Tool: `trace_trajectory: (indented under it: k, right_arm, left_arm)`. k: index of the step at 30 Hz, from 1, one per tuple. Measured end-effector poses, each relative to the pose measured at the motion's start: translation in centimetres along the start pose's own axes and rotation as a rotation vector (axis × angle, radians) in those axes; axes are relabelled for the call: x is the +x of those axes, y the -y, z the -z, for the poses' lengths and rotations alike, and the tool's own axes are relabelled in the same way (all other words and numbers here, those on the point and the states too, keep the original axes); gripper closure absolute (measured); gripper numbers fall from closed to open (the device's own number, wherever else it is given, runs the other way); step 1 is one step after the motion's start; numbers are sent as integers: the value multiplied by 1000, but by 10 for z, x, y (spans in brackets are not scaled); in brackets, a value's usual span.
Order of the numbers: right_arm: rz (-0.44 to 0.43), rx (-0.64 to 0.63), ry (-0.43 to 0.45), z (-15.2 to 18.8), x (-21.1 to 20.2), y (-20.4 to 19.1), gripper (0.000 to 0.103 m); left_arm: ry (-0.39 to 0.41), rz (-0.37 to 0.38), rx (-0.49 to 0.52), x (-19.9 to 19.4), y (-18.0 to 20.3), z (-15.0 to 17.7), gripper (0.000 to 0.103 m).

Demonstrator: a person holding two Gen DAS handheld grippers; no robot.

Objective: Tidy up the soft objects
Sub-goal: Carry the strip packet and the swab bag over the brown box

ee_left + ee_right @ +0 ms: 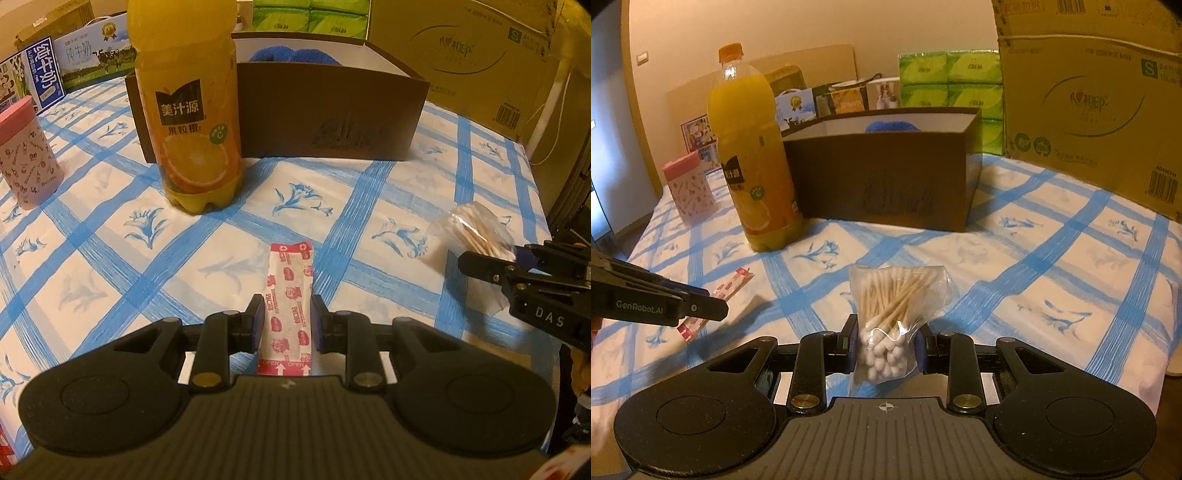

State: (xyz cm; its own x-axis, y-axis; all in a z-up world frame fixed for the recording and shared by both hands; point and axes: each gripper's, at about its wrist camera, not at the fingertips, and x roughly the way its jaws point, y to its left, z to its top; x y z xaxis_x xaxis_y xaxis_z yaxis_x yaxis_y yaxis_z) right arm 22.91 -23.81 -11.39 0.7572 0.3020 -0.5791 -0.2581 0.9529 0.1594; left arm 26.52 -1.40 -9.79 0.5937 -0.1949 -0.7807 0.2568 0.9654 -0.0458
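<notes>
A red-and-white plaster strip lies flat on the checked tablecloth between the fingers of my left gripper; the jaws stand on either side of it, near its edges. It also shows in the right wrist view. My right gripper is closed on a clear bag of cotton swabs, which rests on the cloth. The bag also shows in the left wrist view. A brown open box stands behind, with a blue soft thing inside.
A tall orange juice bottle stands left of the box's front. A pink tin is at far left. Milk cartons, green tissue packs and a big cardboard carton line the back.
</notes>
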Motion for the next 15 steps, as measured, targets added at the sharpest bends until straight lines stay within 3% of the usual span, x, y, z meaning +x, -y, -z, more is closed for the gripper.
trace_trajectory:
  k: [15]
  right_arm:
    - [-11,-15,47,-18,-4,4,73]
  left_arm:
    - [54,7,38,-8,11,-24,79]
